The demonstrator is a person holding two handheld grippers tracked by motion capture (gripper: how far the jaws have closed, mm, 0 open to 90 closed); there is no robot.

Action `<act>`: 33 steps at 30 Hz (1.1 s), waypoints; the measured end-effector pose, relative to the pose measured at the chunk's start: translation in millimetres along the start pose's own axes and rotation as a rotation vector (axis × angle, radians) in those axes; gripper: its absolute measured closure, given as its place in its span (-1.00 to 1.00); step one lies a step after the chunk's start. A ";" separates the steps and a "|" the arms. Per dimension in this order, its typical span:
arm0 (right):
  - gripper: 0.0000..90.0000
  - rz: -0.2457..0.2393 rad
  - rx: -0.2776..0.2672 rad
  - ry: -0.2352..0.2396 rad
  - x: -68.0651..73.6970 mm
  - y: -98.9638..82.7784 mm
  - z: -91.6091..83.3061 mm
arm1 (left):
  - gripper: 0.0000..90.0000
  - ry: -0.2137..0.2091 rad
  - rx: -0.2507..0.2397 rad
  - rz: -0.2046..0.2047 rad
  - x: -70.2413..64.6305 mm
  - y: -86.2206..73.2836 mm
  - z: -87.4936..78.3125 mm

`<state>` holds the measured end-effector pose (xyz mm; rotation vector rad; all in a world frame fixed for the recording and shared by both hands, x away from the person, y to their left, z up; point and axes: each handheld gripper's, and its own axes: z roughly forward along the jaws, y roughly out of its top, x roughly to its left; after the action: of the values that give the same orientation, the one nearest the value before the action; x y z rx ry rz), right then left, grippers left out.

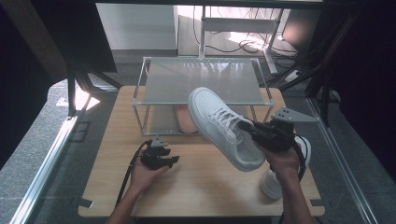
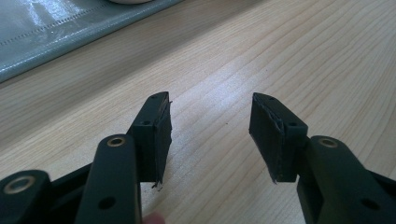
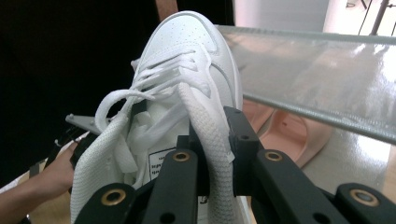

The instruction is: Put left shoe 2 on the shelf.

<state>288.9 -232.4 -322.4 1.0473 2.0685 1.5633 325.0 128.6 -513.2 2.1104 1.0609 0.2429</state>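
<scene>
A white sneaker hangs in the air over the table, toe pointing toward the shelf rack. My right gripper is shut on the rim of its collar; in the right gripper view the padded collar is pinched between the two black jaws. A second white sneaker lies on the table under my right hand. My left gripper rests low over the table at the front left, open, with bare wood between its pads.
The two-level grey rack stands at the back of the wooden table. A pink sole or slipper lies on its lower level. Metal frame posts flank the table.
</scene>
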 end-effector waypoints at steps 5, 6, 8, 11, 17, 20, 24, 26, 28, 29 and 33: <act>0.85 0.005 -0.018 0.000 -2.5 6.3 2.8 | 0.10 -0.002 -0.003 -0.001 0.7 0.0 -0.8; 0.85 0.007 -0.020 -0.001 -2.8 6.7 3.3 | 0.10 -0.002 -0.003 -0.001 0.8 0.0 -0.9; 0.85 0.006 -0.022 -0.001 -3.2 7.3 4.4 | 0.10 -0.001 -0.004 -0.001 1.0 0.1 -1.1; 0.85 0.010 -0.023 0.000 -4.5 8.8 6.5 | 0.10 -0.002 -0.004 -0.001 0.6 0.1 -0.9; 0.85 0.026 -0.032 0.002 -9.5 15.2 12.4 | 0.10 -0.003 -0.002 -0.001 0.1 0.2 -0.7; 0.85 0.034 -0.034 0.005 -12.3 19.3 16.2 | 0.09 -0.006 -0.002 -0.004 0.1 0.1 -0.5; 0.85 0.040 -0.039 0.005 -14.6 24.8 21.0 | 0.09 -0.007 -0.001 0.000 0.4 0.1 -0.4; 0.85 0.046 -0.040 0.007 -15.0 27.0 22.5 | 0.09 -0.007 -0.001 -0.001 0.5 0.1 -0.4; 0.85 0.049 -0.043 0.007 -16.0 29.4 24.0 | 0.09 -0.007 -0.001 -0.001 0.6 0.1 -0.3; 0.85 0.051 -0.046 0.006 -16.6 30.7 24.9 | 0.09 -0.007 0.000 -0.001 0.5 0.1 -0.2; 0.85 0.058 -0.052 0.004 -18.8 36.8 28.8 | 0.09 -0.008 -0.001 0.000 0.4 0.1 -0.2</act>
<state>333.2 -222.1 -300.8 1.0953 2.0052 1.6394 325.3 129.0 -513.1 2.1093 1.0556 0.2347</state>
